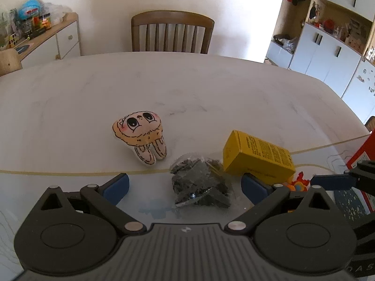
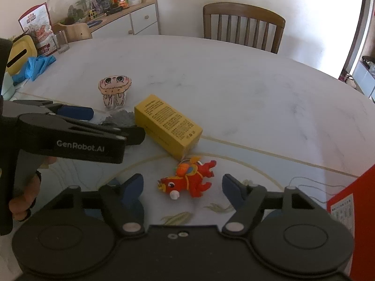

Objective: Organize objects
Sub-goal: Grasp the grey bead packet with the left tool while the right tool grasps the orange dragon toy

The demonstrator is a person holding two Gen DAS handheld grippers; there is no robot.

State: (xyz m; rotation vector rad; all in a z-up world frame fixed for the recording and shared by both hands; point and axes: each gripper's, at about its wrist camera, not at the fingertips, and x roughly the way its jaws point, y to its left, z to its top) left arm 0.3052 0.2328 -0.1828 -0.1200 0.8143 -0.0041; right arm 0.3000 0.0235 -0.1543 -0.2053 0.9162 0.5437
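My left gripper (image 1: 185,186) is open, its blue fingers either side of a clear bag of dark pieces (image 1: 199,183) on the table. A peach plush doll (image 1: 140,138) lies beyond it on the left and a yellow box (image 1: 257,157) on the right. My right gripper (image 2: 182,187) is open around a red plush toy (image 2: 187,180). In the right wrist view the left gripper (image 2: 77,121) shows from the side, with the yellow box (image 2: 168,124), the bag (image 2: 119,118) and the doll (image 2: 114,89) behind.
A red box (image 2: 351,210) stands at the right edge. A wooden chair (image 1: 172,34) sits at the table's far side. Blue cloth (image 2: 35,66), a glass (image 2: 61,41) and a yellow container (image 2: 20,53) lie at the far left. A sideboard (image 2: 121,16) holds clutter.
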